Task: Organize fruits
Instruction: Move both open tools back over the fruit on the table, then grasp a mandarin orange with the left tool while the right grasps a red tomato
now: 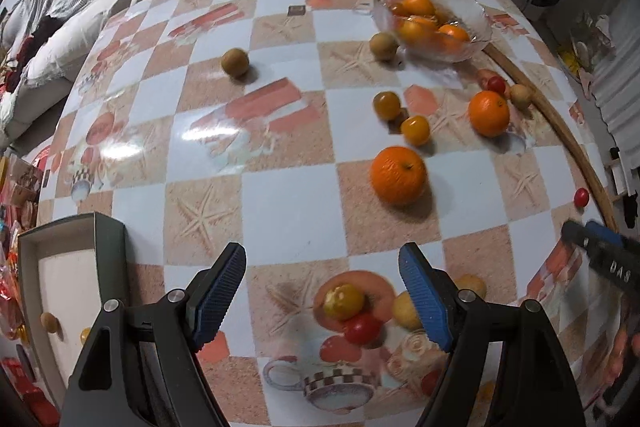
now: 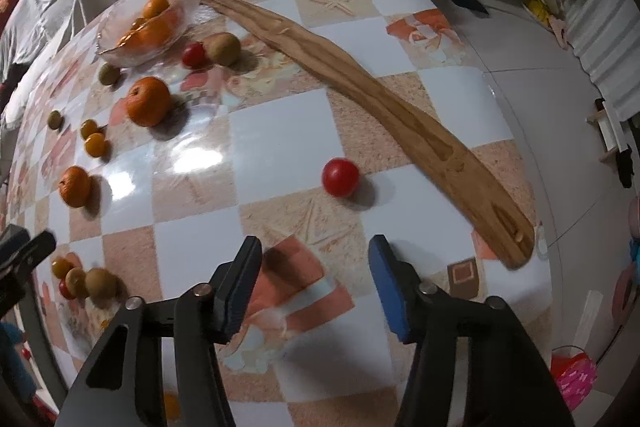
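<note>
fruit (image 1: 462, 285) half hidden behind left hand-held gripper (image 1: 322, 269).

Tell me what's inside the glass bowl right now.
The glass bowl holds several oranges, piled together. The exact count is unclear: some overlap, and anything beneath them is hidden.

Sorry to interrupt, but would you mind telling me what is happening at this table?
Someone is sorting fruit with two handheld tongs, both open and empty. The left tongs hover over a yellow tomato and a red one. The right tongs face a lone red tomato. The glass bowl holds oranges; more fruit lies loose.
</note>
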The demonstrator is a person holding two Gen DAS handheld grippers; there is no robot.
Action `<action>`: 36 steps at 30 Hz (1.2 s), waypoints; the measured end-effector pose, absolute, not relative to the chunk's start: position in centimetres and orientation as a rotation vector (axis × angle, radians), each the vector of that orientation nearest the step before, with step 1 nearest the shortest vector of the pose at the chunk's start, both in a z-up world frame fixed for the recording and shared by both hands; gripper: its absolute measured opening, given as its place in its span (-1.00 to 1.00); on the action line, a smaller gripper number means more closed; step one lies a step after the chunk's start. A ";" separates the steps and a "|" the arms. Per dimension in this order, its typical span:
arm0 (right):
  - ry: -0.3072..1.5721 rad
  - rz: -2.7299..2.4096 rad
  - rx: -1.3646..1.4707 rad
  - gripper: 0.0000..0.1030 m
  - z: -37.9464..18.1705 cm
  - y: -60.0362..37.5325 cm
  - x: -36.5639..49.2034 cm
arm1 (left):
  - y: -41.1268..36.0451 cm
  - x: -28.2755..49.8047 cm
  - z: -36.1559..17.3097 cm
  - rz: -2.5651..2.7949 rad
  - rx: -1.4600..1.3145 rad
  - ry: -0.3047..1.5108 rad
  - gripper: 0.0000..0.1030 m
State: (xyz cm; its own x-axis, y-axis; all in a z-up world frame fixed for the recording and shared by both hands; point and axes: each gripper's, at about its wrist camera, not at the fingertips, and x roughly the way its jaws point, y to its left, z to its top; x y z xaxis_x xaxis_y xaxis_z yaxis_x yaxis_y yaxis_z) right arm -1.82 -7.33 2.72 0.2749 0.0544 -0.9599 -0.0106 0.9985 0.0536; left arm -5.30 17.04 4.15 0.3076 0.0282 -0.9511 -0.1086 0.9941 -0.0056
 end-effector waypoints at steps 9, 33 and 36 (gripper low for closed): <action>1.242 0.045 0.017 -0.08 2.8 -6.9 -0.2 | 15.1 -3.0 3.5 0.043 -0.070 1.239 0.54; 1.240 0.122 0.094 -0.61 3.9 -7.6 -1.0 | 14.1 -1.3 3.6 0.011 -0.085 1.191 -0.25; 1.239 0.140 0.093 -0.61 4.2 -7.0 -1.2 | 14.7 -1.8 4.3 0.015 -0.095 1.187 -0.25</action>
State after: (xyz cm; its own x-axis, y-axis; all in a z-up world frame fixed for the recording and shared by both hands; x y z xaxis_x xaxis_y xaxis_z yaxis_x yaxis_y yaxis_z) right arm -1.18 -6.97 4.22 0.3187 0.1570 -0.9348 -0.0557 0.9876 0.1469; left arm -1.85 14.67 4.28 0.3746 -0.0382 -0.9264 -0.0619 0.9959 -0.0662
